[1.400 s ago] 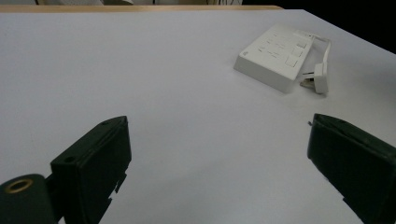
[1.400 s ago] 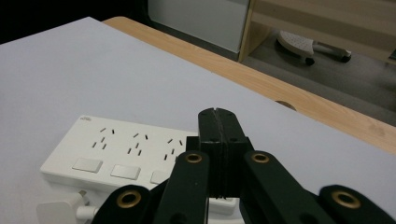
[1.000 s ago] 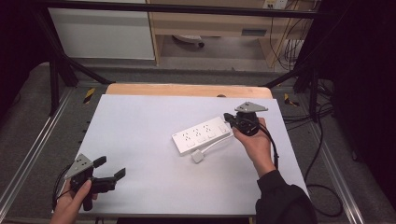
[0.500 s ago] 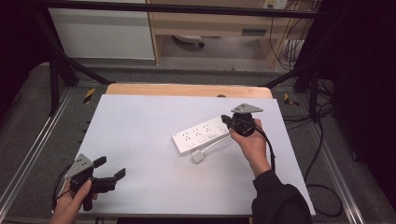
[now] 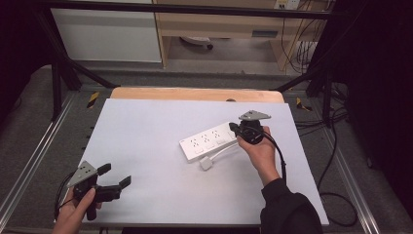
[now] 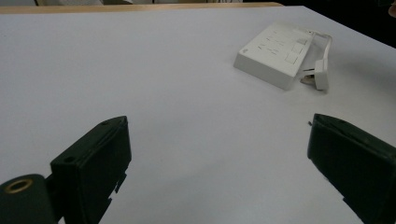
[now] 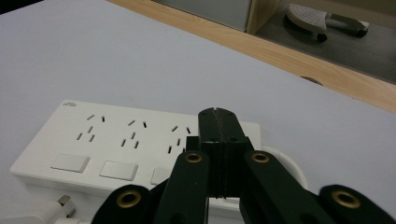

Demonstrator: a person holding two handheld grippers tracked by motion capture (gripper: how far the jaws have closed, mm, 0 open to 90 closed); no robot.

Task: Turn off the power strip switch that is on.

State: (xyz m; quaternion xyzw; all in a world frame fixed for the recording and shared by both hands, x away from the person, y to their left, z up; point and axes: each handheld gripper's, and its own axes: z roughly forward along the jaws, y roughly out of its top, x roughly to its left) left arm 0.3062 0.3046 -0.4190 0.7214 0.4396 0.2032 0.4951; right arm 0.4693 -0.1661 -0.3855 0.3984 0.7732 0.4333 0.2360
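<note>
Right gripper (image 5: pixel 234 128) now lower over power strip (image 5: pixel 208 142)

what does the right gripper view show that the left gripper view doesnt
The right gripper view alone: the right gripper with its jaws shut together above the power strip, whose slots and three switches show close up; past the table's wooden edge, the floor and a wheeled base.

The left gripper view alone: the left gripper with its jaws wide open, nothing between them, over the bare white table; the strip's whole white plug and its looped cord.

Both share: the white power strip, the white tabletop and its wooden far edge.
</note>
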